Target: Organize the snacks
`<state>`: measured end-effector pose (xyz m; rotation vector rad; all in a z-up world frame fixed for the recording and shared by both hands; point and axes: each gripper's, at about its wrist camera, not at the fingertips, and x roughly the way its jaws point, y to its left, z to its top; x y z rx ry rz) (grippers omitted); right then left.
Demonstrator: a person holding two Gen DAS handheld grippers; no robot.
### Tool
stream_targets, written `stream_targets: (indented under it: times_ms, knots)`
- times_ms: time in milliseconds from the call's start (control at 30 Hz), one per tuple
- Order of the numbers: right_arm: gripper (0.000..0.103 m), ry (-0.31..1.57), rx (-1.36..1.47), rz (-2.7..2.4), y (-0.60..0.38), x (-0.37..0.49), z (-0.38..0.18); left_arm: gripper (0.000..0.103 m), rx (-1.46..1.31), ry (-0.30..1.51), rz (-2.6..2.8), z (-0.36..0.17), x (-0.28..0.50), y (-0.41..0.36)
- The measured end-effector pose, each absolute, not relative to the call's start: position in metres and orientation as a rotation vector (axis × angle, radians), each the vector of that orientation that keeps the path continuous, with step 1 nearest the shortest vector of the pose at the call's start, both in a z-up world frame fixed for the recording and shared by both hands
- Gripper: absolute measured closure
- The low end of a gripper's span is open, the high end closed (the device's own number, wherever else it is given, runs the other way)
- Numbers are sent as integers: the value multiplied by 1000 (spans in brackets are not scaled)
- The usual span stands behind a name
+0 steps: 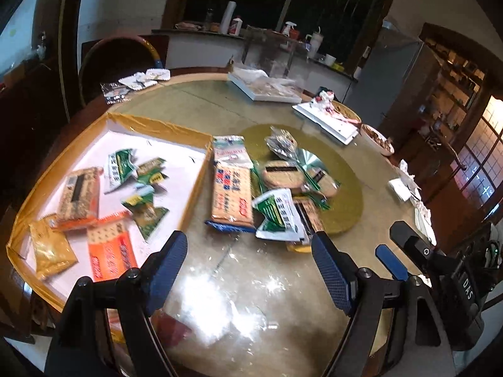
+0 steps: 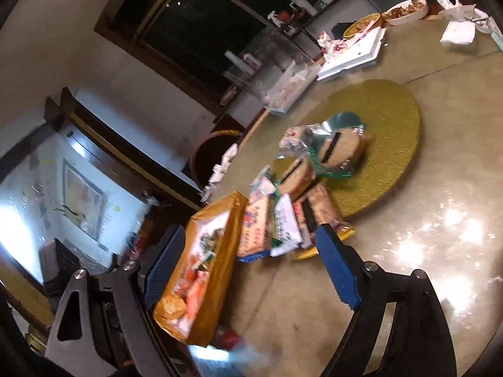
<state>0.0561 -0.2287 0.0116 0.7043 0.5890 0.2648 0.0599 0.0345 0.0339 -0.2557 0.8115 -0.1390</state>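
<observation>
Snack packets lie in two groups on the round glass-topped table (image 1: 220,282). In my left wrist view, the shallow white tray (image 1: 132,144) with yellow-taped walls fills the left of the frame and holds several: an orange cracker pack (image 1: 108,248) at its lower edge, long axis running from lower left up toward the right; a gold pouch (image 1: 52,249) at the tray's lower left corner; a seaweed rice-cracker pack (image 1: 78,198) above it, standing lengthwise up the frame; and a scatter of small green sachets (image 1: 141,185) toward the tray's middle.

Just right of the tray wall, on the bare table, I see a long blue-edged cracker pack (image 1: 232,194) with its long axis running up and down the frame, a white-and-green packet (image 1: 278,215) touching its right side, and round rice crackers in clear wrap (image 1: 279,172) resting on the gold turntable mat (image 1: 345,194) at center.

My left gripper (image 1: 248,270) hangs over the glass at lower center, its blue pads spread wide with nothing between them. My right gripper (image 1: 393,251) shows at the lower right edge of that view; in its own wrist view (image 2: 248,267) the fingers also stand wide apart and hold nothing, with the tray (image 2: 217,264) seen edge-on at lower left and the loose packets beyond the fingertips.
</observation>
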Motion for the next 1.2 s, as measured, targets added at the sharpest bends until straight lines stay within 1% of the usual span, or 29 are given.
stream_targets:
  times_ms: [433,767,833,1000,1200]
  knots:
    - [18,721,452,175,-221,65,10,22,-268,825,-148,19,53,33]
    - [18,803,377,118,-224,104,6,22,-282,789,-143,22,48,50]
    - [19,829,367,116,-224,113,2,22,-287,789,-147,23,49,53]
    - [28,886,362,156,-215,132,-10,22,-299,787,-144,21,50,60]
    - [29,906,290,239,-180,158,-8,22,-317,790,-141,18,52,68]
